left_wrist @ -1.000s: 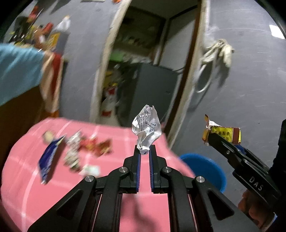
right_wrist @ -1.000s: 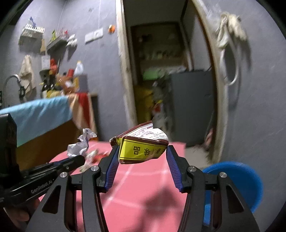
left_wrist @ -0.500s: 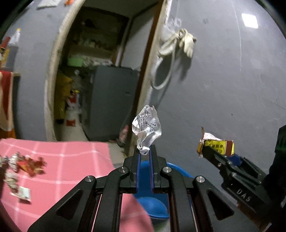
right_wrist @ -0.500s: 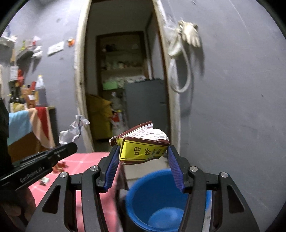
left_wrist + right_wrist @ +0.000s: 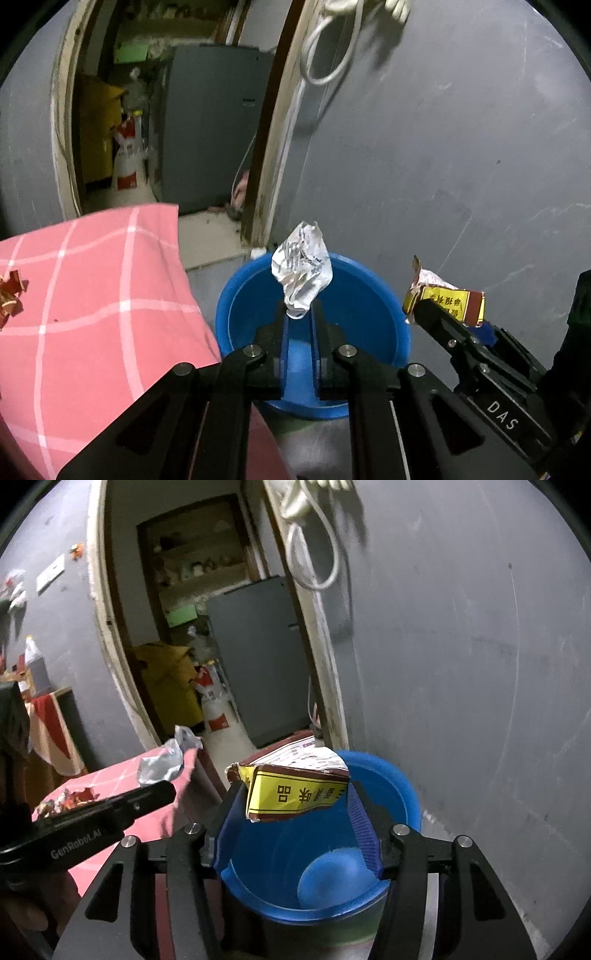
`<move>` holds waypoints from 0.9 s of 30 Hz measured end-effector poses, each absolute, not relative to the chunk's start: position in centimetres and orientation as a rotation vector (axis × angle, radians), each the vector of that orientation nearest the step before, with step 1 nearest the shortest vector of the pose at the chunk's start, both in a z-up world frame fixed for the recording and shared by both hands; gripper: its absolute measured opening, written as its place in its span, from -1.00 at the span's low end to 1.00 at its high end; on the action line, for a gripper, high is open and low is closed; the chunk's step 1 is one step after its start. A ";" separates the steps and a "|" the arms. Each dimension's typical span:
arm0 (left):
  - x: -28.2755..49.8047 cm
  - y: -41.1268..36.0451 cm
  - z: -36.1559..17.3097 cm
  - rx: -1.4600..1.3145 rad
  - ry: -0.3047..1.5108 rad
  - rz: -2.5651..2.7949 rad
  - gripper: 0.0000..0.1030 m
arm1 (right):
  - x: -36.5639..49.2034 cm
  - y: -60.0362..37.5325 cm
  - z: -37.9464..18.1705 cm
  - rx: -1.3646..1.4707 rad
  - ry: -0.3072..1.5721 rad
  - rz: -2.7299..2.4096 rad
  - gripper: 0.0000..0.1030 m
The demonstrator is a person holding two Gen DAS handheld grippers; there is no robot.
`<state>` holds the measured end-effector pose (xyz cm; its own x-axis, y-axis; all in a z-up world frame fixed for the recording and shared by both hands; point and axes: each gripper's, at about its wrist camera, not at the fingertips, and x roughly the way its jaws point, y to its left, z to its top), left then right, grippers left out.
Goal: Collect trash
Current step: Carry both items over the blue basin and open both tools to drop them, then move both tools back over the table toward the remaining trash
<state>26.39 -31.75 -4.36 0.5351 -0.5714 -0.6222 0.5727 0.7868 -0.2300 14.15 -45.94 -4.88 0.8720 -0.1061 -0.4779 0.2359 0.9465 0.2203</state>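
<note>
Your left gripper (image 5: 298, 314) hangs over the blue bucket (image 5: 236, 295), its jaws just starting to part, the crumpled paper (image 5: 301, 271) between the tips with its lower end pinched there. Your right gripper (image 5: 295, 797), about half open, clamps the yellow wrapper (image 5: 295, 788) above the same bucket. More scraps (image 5: 66, 799) lie on the pink cloth (image 5: 92, 295) to the left.

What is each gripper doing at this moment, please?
Left gripper: jaws opening, crumpled white wrapper between them.
Right gripper: closed on the yellow snack packet.
</note>
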 end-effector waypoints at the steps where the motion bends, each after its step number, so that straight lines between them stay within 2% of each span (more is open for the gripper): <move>1: 26.6 -31.9 -4.8 0.011 0.756 -0.675 -0.76 | 14.4 -46.2 -5.2 0.289 0.493 -0.185 0.06; 3: 26.2 -32.1 -5.4 0.025 0.780 -0.666 -0.68 | 14.6 -46.5 -5.5 0.305 0.508 -0.193 0.06; 7: 26.6 -31.9 -5.9 0.016 0.784 -0.662 -0.33 | 15.0 -47.1 -5.9 0.323 0.525 -0.202 0.07; 11: 26.6 -31.1 -5.7 -0.003 0.789 -0.656 -0.29 | 15.4 -47.2 -5.7 0.330 0.534 -0.207 0.12; 15: 26.4 -29.8 -4.7 -0.025 0.773 -0.627 -0.05 | 15.4 -47.0 -5.2 0.326 0.533 -0.206 0.17; 16: 26.3 -29.5 -4.4 -0.029 0.766 -0.619 0.04 | 15.4 -47.0 -5.0 0.326 0.530 -0.206 0.20; 20: 25.5 -27.0 -2.9 -0.049 0.706 -0.574 0.17 | 15.1 -46.4 -4.0 0.314 0.504 -0.201 0.37; 22: 25.2 -25.7 -2.1 -0.053 0.678 -0.547 0.41 | 15.0 -45.7 -3.0 0.298 0.485 -0.193 0.46; 24: 24.7 -24.3 -1.1 -0.059 0.636 -0.512 0.56 | 14.8 -44.9 -2.1 0.282 0.466 -0.184 0.54; 27: 23.6 -22.1 0.4 -0.070 0.558 -0.476 0.60 | 14.4 -43.3 -0.3 0.251 0.420 -0.162 0.69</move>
<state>23.56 -22.05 0.44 0.7425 -0.4531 -0.4933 0.4157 0.8892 -0.1909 14.37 -43.28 -0.32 0.9009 -0.1035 -0.4216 0.2065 0.9564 0.2066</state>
